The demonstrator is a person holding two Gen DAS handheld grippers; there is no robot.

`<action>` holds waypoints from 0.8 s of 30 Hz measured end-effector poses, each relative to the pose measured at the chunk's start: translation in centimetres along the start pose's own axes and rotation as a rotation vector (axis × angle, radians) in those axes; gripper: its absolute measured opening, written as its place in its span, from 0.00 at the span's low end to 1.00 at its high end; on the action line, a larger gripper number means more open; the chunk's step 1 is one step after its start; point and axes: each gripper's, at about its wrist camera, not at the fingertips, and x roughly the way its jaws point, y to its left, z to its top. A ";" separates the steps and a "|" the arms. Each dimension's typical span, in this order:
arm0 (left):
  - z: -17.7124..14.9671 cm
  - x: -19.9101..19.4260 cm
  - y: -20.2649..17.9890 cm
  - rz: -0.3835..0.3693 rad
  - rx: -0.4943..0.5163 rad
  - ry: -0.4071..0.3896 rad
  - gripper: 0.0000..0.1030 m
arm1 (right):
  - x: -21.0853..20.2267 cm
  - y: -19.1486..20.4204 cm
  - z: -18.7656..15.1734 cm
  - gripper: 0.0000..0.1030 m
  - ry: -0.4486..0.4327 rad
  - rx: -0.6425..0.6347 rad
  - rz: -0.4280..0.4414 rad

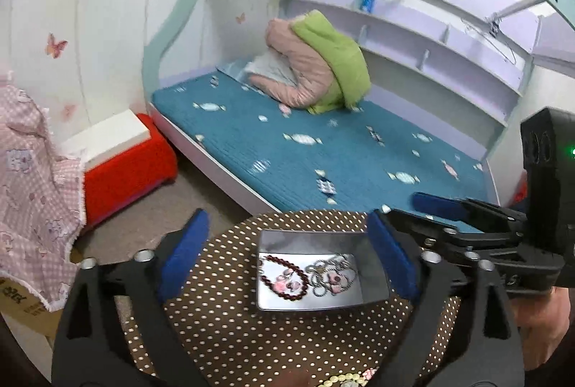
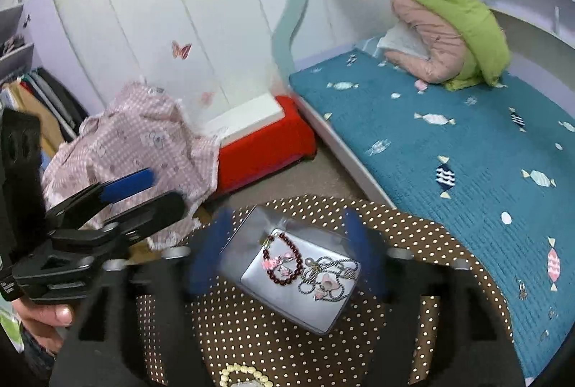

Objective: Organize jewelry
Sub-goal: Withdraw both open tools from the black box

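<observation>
A shiny metal tin (image 1: 373,290) (image 2: 251,282) stands on a round brown polka-dot table (image 1: 230,315) (image 2: 258,333). Inside lie a dark red bead bracelet (image 1: 284,279) (image 2: 284,261) with a pink charm and a silver chain necklace (image 1: 330,273) (image 2: 329,275). A cream pearl strand (image 1: 345,379) (image 2: 242,374) lies on the table's near edge. My left gripper (image 1: 287,261) is open and empty, its blue pads either side of the tin. My right gripper (image 2: 287,254) is open and empty above the tin, blurred. Each gripper shows in the other's view (image 1: 449,210) (image 2: 143,189).
A bed with a teal blanket (image 1: 323,142) (image 2: 449,142) lies beyond the table, with pink and green bedding (image 1: 316,63) (image 2: 449,27) piled on it. A red and white box (image 1: 122,156) (image 2: 258,142) sits on the floor. Pink checked cloth (image 1: 32,189) (image 2: 136,142) lies at left.
</observation>
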 end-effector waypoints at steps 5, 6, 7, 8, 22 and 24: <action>-0.6 -4.2 0.3 0.087 0.005 -0.090 0.95 | -1.9 -0.3 -0.3 0.93 -0.036 0.051 -0.043; -0.7 -5.2 0.0 0.108 0.017 -0.108 0.95 | -2.4 -0.4 -0.4 0.93 -0.045 0.052 -0.046; -0.9 -5.8 -0.2 0.119 0.024 -0.119 0.95 | -2.9 -0.3 -0.5 0.93 -0.055 0.054 -0.045; -1.2 -6.7 -0.1 0.129 0.032 -0.133 0.95 | -3.5 0.0 -0.7 0.93 -0.066 0.054 -0.048; -4.7 -16.3 -1.8 0.178 0.037 -0.252 0.95 | -11.7 3.8 -3.8 0.93 -0.199 -0.023 -0.124; -5.5 -17.3 -1.8 0.181 0.030 -0.260 0.95 | -12.7 4.2 -4.7 0.93 -0.210 -0.039 -0.150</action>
